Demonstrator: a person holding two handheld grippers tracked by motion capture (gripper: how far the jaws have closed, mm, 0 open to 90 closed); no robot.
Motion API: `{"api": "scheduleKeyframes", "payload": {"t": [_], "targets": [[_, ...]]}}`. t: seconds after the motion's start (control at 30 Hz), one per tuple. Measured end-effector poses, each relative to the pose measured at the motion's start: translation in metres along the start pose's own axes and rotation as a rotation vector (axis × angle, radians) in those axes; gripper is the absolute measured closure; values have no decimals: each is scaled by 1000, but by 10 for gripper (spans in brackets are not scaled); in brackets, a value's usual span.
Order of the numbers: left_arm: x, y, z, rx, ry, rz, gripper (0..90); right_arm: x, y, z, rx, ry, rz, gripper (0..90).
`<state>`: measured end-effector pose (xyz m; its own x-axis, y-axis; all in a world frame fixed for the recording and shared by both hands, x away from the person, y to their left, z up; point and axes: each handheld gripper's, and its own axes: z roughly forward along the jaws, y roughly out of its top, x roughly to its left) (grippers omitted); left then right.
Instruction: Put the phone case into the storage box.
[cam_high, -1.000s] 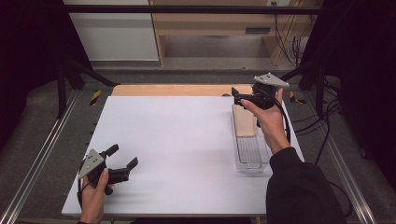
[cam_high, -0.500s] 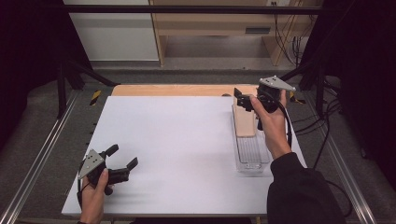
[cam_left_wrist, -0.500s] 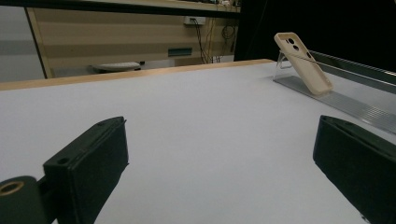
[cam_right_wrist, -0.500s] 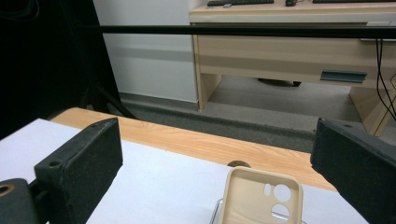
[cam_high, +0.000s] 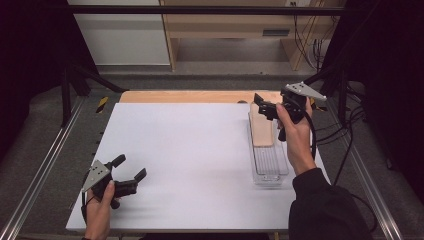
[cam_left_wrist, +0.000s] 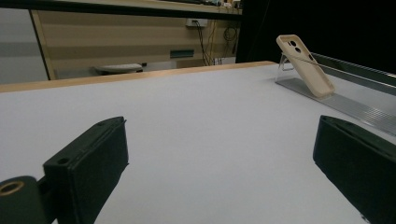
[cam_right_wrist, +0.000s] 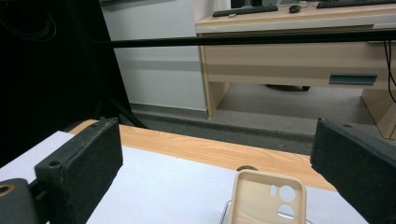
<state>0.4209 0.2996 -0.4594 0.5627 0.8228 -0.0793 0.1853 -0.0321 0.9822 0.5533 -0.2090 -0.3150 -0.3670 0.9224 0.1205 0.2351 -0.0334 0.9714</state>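
A beige phone case (cam_high: 262, 131) leans upright at the far end of a clear ribbed rack (cam_high: 271, 165) on the right of the white tabletop (cam_high: 190, 150). My right gripper (cam_high: 261, 104) hovers open just above and behind the case's top edge, touching nothing. From the right gripper view, the case (cam_right_wrist: 268, 198) with its camera cut-outs sits low between the wide-apart jaws. My left gripper (cam_high: 131, 167) rests open near the front left corner, empty. Its own view has the case (cam_left_wrist: 306, 65) and rack (cam_left_wrist: 348, 106) far off at the right.
A wooden strip (cam_high: 200, 96) borders the table's far edge, with a desk (cam_right_wrist: 299, 51) beyond it. Metal rails (cam_high: 45, 165) run along both sides. Cables (cam_high: 345, 145) trail at the right. A yellow-black clamp (cam_high: 102, 104) sits at the far left corner.
My right gripper has drifted a little to the right and back, staying open near the case's top. The left gripper has not moved.
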Motion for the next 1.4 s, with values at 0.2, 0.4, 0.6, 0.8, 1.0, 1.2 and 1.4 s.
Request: {"api": "scheduleKeyframes", "payload": {"t": [0.2,0.4,0.6,0.8,1.0,1.2,1.4], "targets": [[3,1,-2,-5,8,1,29,-5,-2,-6,-7,-5,6,32],[3,0,-2,-3,8,1,29,-9,1,-14,-22,-4,2,35],[3,0,-2,-6,9,0,29,-11,3,-22,-38,1,-6,33],[3,0,-1,-7,6,-4,28,-13,6,-29,-58,3,-17,26],[2,0,-2,-9,5,-3,28,-13,9,-35,-76,2,-32,24],[2,0,-2,-7,4,2,27,-11,8,-42,-89,8,-54,24],[1,0,-2,-6,2,8,27,-14,3,-51,-111,7,-95,24]]}}
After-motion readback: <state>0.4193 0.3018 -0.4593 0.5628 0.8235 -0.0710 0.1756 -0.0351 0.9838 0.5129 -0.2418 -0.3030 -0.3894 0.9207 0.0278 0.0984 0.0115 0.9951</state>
